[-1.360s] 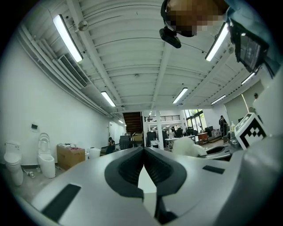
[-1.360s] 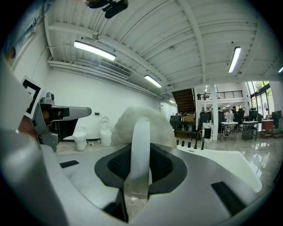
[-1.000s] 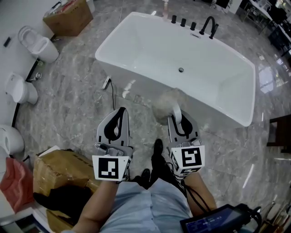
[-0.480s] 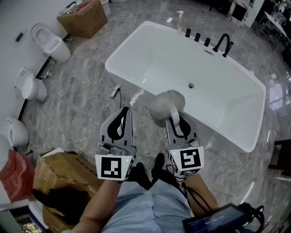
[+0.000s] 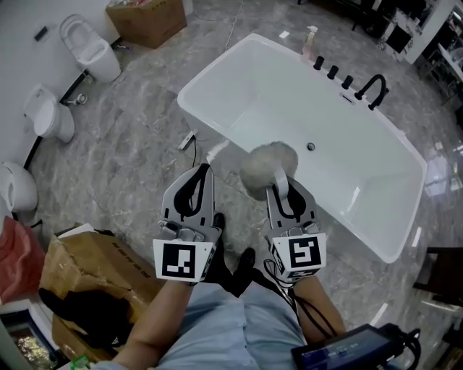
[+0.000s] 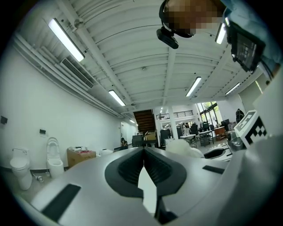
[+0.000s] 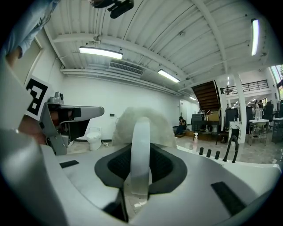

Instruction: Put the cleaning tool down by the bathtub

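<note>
The cleaning tool is a fluffy grey-white brush head (image 5: 268, 168) on a white curved handle (image 7: 141, 150). My right gripper (image 5: 281, 189) is shut on that handle, with the fluffy head sticking out past the jaws over the near rim of the white bathtub (image 5: 217, 79). In the right gripper view the fluffy brush head (image 7: 139, 127) fills the space beyond the jaws. My left gripper (image 5: 203, 173) is held level beside it, to the left, jaws together and nothing between them (image 6: 143, 154).
Black taps (image 5: 373, 88) and a spray bottle (image 5: 309, 40) stand on the tub's far rim. Toilets (image 5: 90, 47) line the left wall. A cardboard box (image 5: 94, 278) lies at my left, another (image 5: 147, 19) at the back. A white object with a cable (image 5: 189, 139) lies on the marble floor.
The view has shifted, so the tub now sits further right and up. Both grippers hold the same pose; the brush head stays at the tub's near rim.
</note>
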Demonstrator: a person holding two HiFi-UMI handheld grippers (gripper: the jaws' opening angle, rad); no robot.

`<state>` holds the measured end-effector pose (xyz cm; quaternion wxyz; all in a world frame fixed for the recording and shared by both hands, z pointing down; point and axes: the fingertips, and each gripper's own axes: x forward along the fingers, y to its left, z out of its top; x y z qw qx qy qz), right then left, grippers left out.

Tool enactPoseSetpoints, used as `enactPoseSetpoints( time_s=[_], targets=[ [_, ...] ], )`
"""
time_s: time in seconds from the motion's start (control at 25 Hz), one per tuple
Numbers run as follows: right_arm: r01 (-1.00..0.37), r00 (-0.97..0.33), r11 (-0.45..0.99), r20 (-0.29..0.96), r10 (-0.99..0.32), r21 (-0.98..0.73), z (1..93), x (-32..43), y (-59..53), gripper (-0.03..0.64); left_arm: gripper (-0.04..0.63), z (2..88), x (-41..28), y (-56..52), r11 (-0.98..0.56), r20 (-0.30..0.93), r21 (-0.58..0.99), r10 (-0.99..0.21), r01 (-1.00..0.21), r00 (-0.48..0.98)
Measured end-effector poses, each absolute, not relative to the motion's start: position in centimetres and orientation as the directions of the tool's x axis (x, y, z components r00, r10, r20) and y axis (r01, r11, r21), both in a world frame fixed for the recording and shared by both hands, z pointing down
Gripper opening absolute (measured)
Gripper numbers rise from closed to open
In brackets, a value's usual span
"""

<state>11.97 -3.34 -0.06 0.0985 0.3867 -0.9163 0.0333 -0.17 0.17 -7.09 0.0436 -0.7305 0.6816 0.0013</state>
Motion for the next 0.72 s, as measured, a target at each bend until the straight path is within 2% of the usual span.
enactPoseSetpoints(
  time_s=[0.28, 0.72],
  targets=[
    [-0.695, -0.691, 0.718, 0.248, -0.679, 0.028, 1.7, 7.1, -5.6, 0.097, 0.017, -5.0, -5.3, -2.2, -0.060, -0.018, -0.072, -0.998, -0.996, 0.061],
    [-0.661, -0.696, 0.751, 0.359, -0.621, 0.018, 7.9, 1.7, -9.0, 0.097, 0.017, 0.3, -10.5, -6.8, -0.060, 0.050, 0.000, -0.997, -0.998, 0.060]
  ],
)
